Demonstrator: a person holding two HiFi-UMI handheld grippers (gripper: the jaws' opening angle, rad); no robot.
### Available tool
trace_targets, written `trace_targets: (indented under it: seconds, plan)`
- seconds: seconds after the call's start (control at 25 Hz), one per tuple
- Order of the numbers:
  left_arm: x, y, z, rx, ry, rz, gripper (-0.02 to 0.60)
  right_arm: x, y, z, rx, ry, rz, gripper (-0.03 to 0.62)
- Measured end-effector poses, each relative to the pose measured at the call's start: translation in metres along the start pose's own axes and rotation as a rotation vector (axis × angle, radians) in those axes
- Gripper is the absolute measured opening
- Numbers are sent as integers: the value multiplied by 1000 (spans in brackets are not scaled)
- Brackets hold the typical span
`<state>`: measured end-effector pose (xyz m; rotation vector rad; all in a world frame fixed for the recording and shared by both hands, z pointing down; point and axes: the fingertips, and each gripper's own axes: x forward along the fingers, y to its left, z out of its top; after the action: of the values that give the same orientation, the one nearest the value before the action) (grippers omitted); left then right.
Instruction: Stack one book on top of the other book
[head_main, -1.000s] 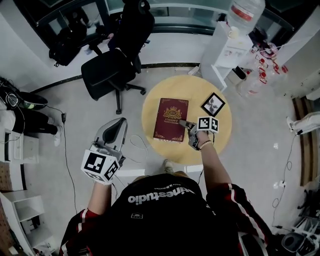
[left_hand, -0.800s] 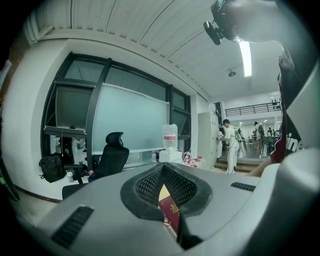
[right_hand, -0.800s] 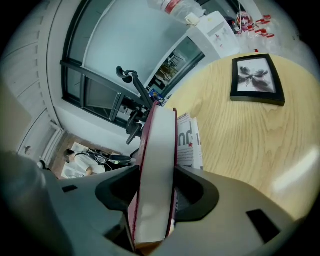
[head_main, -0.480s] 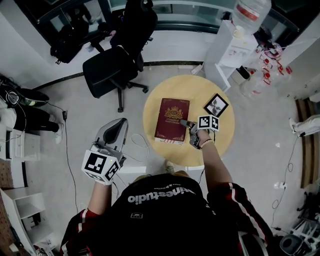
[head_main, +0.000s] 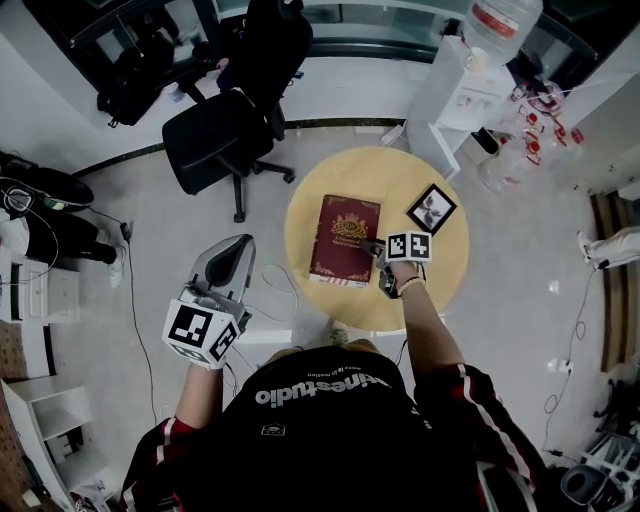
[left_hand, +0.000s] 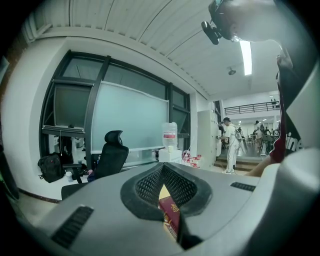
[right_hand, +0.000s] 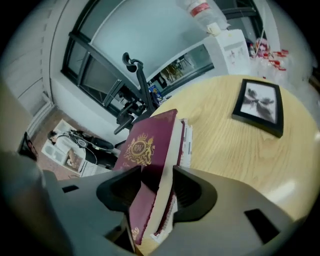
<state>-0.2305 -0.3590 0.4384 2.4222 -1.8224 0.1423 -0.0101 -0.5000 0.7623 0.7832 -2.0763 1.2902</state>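
Observation:
A maroon book with a gold crest lies flat on the round wooden table, on top of a white-paged book whose edge shows under it. My right gripper is at the maroon book's right edge, angled down. In the right gripper view, my right gripper has the book's near corner between its jaws, one pad on the cover and the other at the page side; the jaws have just been closing. My left gripper hangs off the table to the left, held level, and my left gripper is shut on nothing.
A black-framed picture lies on the table right of the books. A black office chair stands on the floor beyond the table at the left. A white water dispenser stands behind the table. A cable loops on the floor.
My right gripper has sunk a little and rolled at the maroon book's right edge. The books and my left gripper have not moved.

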Motion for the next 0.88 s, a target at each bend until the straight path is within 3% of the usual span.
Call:
trace_targets:
  seconds: [0.12,0.52,0.88]
  plan:
    - [0,-2,0,-3,1,-3,17,-3,2,3,-54,-8,-34,221]
    - [-11,1,5,-9,-23,-8,17,-31,6,9,-43,-108,-52,221]
    - [-33,-11,13,6,-74,-53,17,-77,18,8,-44,-323,-104,215]
